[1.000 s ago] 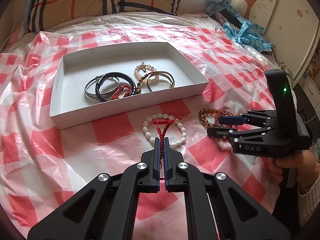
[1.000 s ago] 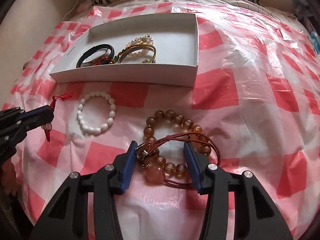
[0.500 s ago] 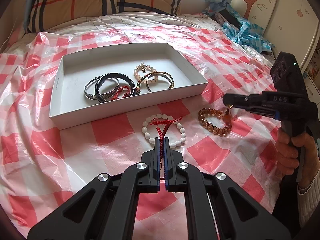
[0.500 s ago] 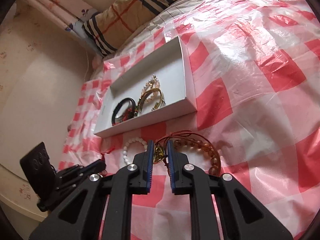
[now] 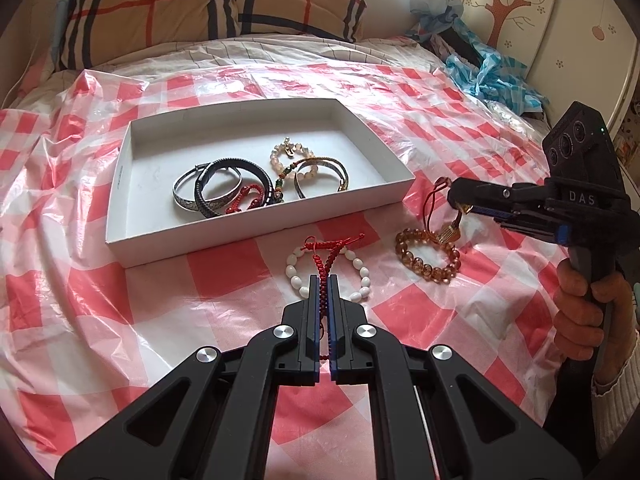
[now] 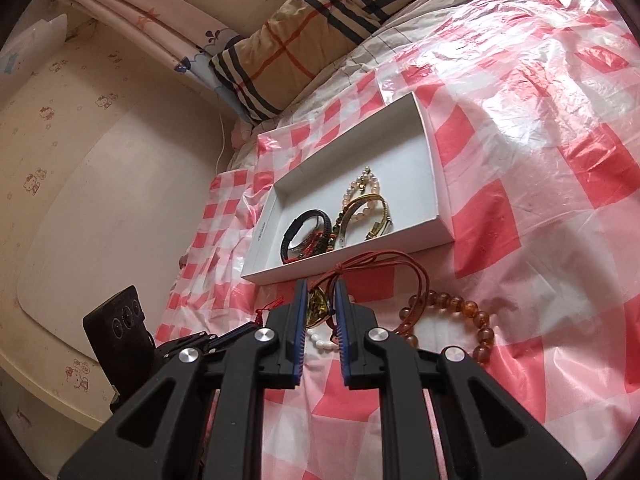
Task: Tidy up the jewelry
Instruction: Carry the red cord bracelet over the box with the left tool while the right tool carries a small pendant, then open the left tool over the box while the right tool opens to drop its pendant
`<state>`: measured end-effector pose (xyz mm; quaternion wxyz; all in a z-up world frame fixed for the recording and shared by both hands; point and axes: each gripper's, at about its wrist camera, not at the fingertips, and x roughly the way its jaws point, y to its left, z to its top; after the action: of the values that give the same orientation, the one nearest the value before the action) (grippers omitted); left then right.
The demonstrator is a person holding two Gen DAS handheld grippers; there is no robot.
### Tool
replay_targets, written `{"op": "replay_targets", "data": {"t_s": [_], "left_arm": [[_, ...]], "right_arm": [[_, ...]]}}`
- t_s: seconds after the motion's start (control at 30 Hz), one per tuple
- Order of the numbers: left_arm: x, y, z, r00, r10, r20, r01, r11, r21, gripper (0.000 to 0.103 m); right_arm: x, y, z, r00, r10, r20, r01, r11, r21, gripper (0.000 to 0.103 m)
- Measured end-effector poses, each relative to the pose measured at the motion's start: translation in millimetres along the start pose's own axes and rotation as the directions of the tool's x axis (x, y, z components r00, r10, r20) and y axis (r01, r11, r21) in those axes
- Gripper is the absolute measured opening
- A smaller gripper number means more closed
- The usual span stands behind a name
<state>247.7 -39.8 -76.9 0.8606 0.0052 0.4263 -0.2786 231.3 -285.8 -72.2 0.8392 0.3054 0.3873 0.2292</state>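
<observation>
A white box on the bed holds several bracelets. My left gripper is shut on a red braided cord, held above a white bead bracelet on the cloth. My right gripper is shut on a red cord necklace with an amber pendant, lifted just right of the box; its cord hangs down. An amber bead bracelet lies on the cloth below it.
A red-and-white checked plastic cloth covers the bed. A plaid pillow lies at the head. Blue crumpled fabric lies by a cabinet at the far right. A wall runs along the bed's left side.
My right gripper closed on the red cord necklace, lifted it off the amber bead bracelet and moved toward the box. My left gripper stayed shut on the red cord, barely moving.
</observation>
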Motion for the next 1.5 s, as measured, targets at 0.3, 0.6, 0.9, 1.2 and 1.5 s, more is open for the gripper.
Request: {"op": "replay_targets", "data": {"t_s": [0.3,0.6,0.9,1.2,1.5], "left_arm": [[-7.9,-2.3,4.4,0.998,0.025,0.057,-0.025,1.000,0.004,0.003],[-14.6,-1.3,9.8,0.991,0.087,0.105,-0.088,0.996,0.000,0.003],[-26.6,-2.1,33.0,0.973,0.156,0.171,-0.154,0.988,-0.025,0.003],[-19.6,2.3,49.0,0.960,0.215,0.179,-0.213,0.977,-0.029,0.003],[-4.0,4.3,62.0,0.953,0.238,0.185,-0.242,0.970,-0.005,0.003]], "right_arm": [[8.2,21.1,0.0,0.999,0.038,0.001,-0.038,0.996,-0.080,0.015],[13.4,35.6,5.4,0.998,0.049,0.038,-0.043,0.989,-0.142,0.015],[26.3,47.8,22.3,0.994,0.079,0.074,-0.065,0.983,-0.174,0.015],[39.6,52.0,43.1,0.991,0.075,0.108,-0.054,0.981,-0.185,0.015],[51.1,54.0,53.0,0.991,0.024,0.134,0.004,0.978,-0.206,0.015]]}}
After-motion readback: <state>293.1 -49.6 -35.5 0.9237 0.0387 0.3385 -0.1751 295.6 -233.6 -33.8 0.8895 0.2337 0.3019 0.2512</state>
